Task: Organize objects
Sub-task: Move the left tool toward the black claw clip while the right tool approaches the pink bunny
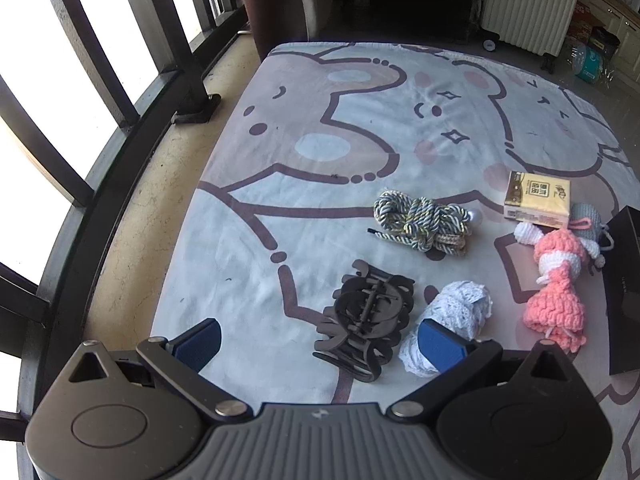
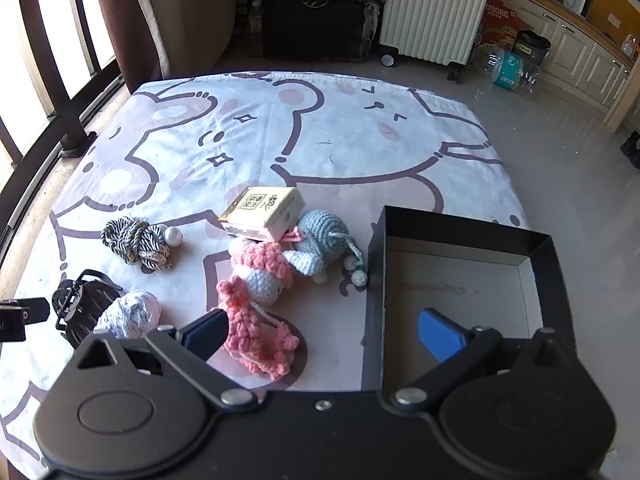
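On a cartoon-print cloth (image 1: 320, 128) lie a black hair claw (image 1: 366, 320), a white lace roll (image 1: 452, 320), a twisted cord bundle (image 1: 424, 222), a yellow tissue pack (image 1: 536, 200) and a pink crochet doll (image 1: 558, 280). My left gripper (image 1: 320, 342) hangs open just above the claw, with the lace roll at its right finger. In the right wrist view, the pink doll (image 2: 256, 292) lies beside a blue crochet toy (image 2: 324, 240) under the tissue pack (image 2: 264, 212). My right gripper (image 2: 324, 334) is open, straddling the left wall of an empty black box (image 2: 464, 280).
A window railing (image 1: 120, 80) and a floor strip border the cloth on the left. Beyond the far edge stand a dark cabinet (image 2: 312, 28) and a white radiator (image 2: 436, 8). Cabinets and bottles (image 2: 508, 68) stand at the far right. The left gripper's tip (image 2: 20, 316) shows at the right view's left edge.
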The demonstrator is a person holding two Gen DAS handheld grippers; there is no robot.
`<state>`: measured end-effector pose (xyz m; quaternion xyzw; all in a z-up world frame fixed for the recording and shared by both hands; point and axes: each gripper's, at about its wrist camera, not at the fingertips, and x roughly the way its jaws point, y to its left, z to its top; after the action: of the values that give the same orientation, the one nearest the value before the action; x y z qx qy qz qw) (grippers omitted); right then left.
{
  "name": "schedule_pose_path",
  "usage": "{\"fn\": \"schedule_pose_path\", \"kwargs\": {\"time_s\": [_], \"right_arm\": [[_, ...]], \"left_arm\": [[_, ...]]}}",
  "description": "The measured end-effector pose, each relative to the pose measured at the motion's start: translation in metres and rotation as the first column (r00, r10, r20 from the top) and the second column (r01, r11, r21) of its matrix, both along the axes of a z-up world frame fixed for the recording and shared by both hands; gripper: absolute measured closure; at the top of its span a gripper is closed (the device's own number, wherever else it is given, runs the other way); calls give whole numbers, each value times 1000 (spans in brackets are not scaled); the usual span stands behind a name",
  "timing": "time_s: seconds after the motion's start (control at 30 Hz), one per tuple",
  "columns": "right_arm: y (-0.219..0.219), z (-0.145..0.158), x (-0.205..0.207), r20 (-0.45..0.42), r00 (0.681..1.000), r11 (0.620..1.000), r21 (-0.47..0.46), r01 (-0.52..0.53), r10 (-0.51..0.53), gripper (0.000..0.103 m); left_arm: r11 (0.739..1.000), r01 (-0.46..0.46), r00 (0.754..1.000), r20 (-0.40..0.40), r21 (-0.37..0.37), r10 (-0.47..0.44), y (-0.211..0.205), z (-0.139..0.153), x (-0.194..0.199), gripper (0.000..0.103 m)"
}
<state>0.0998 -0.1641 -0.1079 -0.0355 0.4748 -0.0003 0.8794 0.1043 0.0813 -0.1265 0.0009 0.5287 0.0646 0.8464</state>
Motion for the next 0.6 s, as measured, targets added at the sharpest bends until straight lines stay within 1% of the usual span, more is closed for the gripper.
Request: {"fn": "schedule_pose_path", "kwargs": {"time_s": [0.17, 0.3, 0.47, 0.6], "right_arm": [[5, -15, 4, -17, 1000, 1000, 10, -12, 12, 0], [6, -25, 6, -32, 1000, 999, 39, 2, 0, 0], [8, -32, 2, -21, 1000, 998, 59, -10, 12, 0], [8, -41, -2, -34, 999, 997, 78, -10, 13, 0]], "left_arm": [[1000, -16, 1000, -23, -16, 15, 8, -19, 0, 0], [999, -41, 998, -44, -35, 40, 10, -32, 1, 0], [999, -38, 999, -35, -23, 37, 7, -40, -2, 0], [999, -33, 999, -30, -12, 32, 6, -44, -4, 0]]}}
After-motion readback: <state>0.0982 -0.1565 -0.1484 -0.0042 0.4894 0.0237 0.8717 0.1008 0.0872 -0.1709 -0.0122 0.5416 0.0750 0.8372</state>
